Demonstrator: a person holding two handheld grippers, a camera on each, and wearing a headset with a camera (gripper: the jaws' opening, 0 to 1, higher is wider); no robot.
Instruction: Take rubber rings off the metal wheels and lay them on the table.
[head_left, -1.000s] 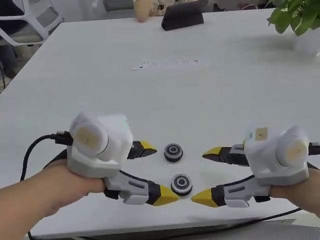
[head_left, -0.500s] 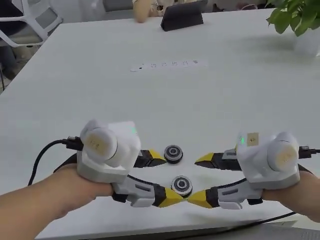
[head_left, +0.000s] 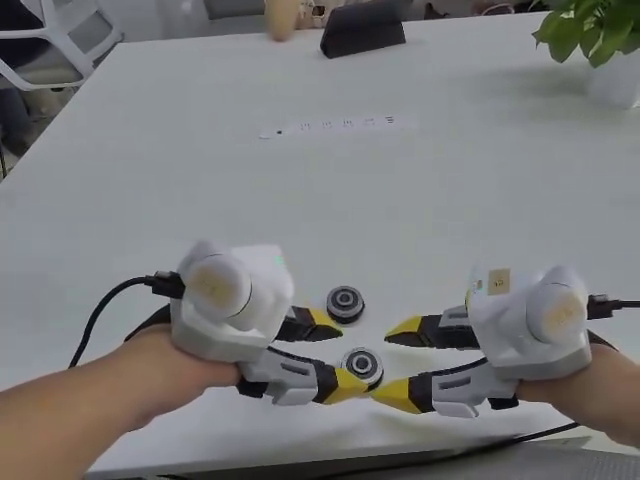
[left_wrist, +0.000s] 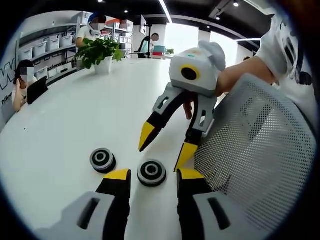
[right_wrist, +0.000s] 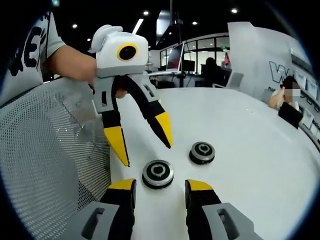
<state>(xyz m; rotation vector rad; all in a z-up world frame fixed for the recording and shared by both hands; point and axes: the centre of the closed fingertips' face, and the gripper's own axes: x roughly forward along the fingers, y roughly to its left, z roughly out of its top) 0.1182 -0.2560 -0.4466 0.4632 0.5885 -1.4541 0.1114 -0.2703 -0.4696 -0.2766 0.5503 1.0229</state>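
Note:
Two small metal wheels with black rubber rings lie flat on the white table. The near wheel (head_left: 362, 366) (left_wrist: 151, 172) (right_wrist: 158, 173) sits between the yellow tips of both grippers. The far wheel (head_left: 345, 302) (left_wrist: 102, 160) (right_wrist: 202, 152) lies just beyond it. My left gripper (head_left: 336, 354) (left_wrist: 149, 174) is open, its jaws flanking the near wheel from the left. My right gripper (head_left: 398, 362) (right_wrist: 159, 185) is open and faces it from the right, jaws just short of the same wheel.
A black stand (head_left: 362, 36) and a tan object (head_left: 281, 17) sit at the table's far edge. A potted plant (head_left: 590, 35) stands at the far right. A row of small marks (head_left: 325, 126) crosses mid-table. A mesh chair (left_wrist: 255, 145) is close to the near edge.
Both grippers have closed in on each other around the near wheel; their lower tips now nearly meet beside it. The wheels have not moved.

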